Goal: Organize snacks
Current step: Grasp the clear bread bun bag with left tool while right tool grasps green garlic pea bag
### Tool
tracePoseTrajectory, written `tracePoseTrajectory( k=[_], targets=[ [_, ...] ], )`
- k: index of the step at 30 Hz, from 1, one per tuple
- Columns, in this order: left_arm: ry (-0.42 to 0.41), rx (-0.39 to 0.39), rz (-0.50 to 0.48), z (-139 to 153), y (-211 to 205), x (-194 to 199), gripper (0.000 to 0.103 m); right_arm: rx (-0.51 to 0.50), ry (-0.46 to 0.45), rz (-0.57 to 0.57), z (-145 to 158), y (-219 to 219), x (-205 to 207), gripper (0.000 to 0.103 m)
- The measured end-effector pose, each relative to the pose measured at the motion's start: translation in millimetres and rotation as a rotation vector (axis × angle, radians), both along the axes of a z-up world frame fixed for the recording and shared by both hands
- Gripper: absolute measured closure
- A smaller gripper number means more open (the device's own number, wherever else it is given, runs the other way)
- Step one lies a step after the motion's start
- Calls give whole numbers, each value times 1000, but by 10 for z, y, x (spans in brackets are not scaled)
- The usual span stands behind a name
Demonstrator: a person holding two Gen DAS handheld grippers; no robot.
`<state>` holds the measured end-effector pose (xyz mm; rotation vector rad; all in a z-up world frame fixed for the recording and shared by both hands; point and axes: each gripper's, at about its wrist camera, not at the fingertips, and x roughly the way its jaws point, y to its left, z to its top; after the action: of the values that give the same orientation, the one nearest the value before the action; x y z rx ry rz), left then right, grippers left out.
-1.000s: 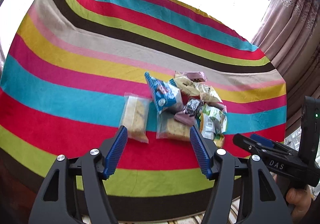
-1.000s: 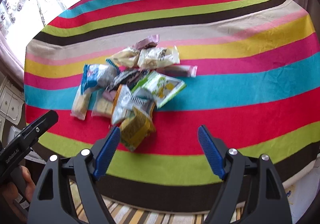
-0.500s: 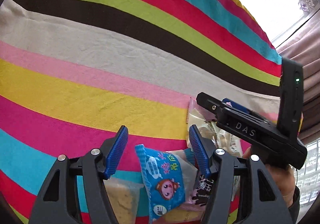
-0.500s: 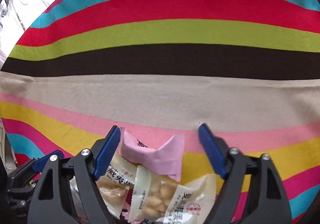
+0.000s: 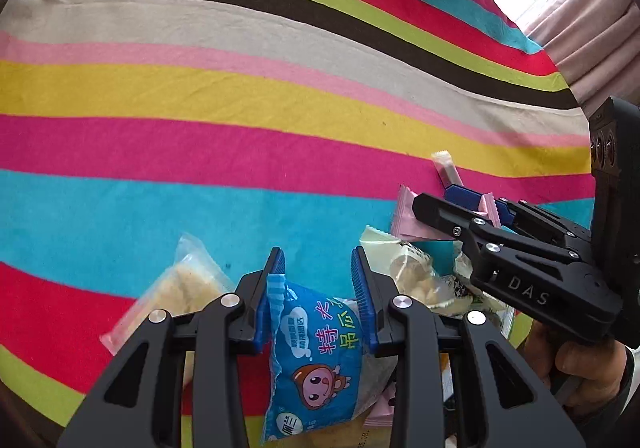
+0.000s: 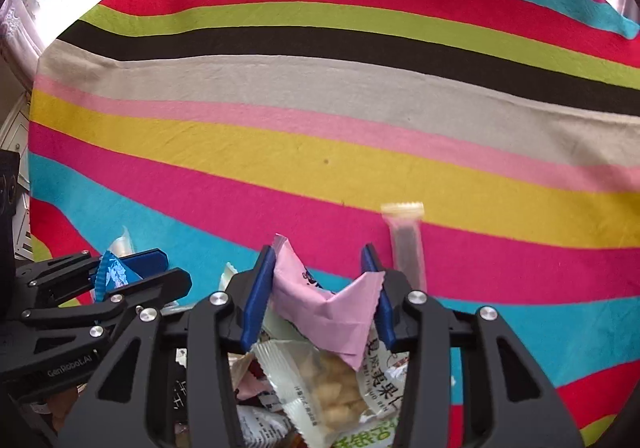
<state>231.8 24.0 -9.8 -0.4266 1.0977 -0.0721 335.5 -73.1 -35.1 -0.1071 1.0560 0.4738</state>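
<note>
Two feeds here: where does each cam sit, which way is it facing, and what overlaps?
Left wrist: on the left gripper, angled down at the striped tablecloth; jaws pinch the blue snack bag; the person's right hand shows.
Right wrist: on the right gripper, angled down; jaws pinch the pink packet.
Shared: snack pile, each other's gripper.

Under my fingers a striped cloth [image 5: 200, 151] covers the table. A heap of snack packets [image 6: 320, 380] lies on its turquoise band, a clear bag of pale biscuit [image 5: 184, 288] to the left, a slim stick packet [image 6: 406, 244] lying across the magenta stripe.
</note>
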Motion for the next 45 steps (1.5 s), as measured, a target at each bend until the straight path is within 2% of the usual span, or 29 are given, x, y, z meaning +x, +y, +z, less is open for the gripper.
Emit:
tracePoseTrajectory(
  k=[1, 4, 7, 9, 14, 15, 20, 25, 27, 30, 31, 34, 38, 40, 42, 45],
  targets=[
    [-17, -8, 14, 22, 14, -94, 71, 13, -1, -3, 19, -17, -56, 60],
    [-108, -17, 108, 190, 150, -370, 46, 61, -50, -27, 172, -79, -281, 66],
    [-168, -39, 151, 357, 239, -606, 46, 116, -107, -84, 372, -261, -483, 64],
    [-189, -45, 168, 413, 267, -778, 46, 135, -136, -118, 506, -415, -684, 50],
    [-180, -86, 236, 324, 354, -1133, 46, 139, -163, -205, 629, -705, -1193, 28],
    [-169, -83, 243, 295, 358, -1200, 46, 124, -154, -227, 620, -813, -1302, 26],
    [-112, -38, 251, 201, 419, -1332, 46, 106, -12, -331, 283, -1005, -1658, 26],
    [-75, 152, 167, 240, 471, -1248, 46, 2, 35, -308, 43, -844, -1812, 26],
    [-65, 244, 116, 223, 475, -1157, 41, -35, 37, -302, 15, -797, -1811, 26],
    [-67, 336, 16, 199, 444, -1024, 32, -68, 47, -297, -46, -761, -1815, 26],
    [-73, 369, -27, 191, 411, -972, 25, -75, 47, -292, -57, -740, -1816, 26],
    [-65, 475, -144, 130, 310, -793, 22, -102, 46, -284, -87, -673, -1807, 26],
    [-69, 506, -251, 54, 242, -639, 23, -99, 50, -280, -122, -636, -1799, 26],
    [-75, 510, -287, 14, 245, -578, 24, -90, 61, -279, -144, -641, -1801, 30],
    [-61, 497, -310, -51, 263, -524, 32, -86, 67, -276, -165, -641, -1811, 31],
    [-62, 420, -327, -50, 303, -525, 48, -85, 59, -274, -161, -638, -1841, 33]
  ],
)
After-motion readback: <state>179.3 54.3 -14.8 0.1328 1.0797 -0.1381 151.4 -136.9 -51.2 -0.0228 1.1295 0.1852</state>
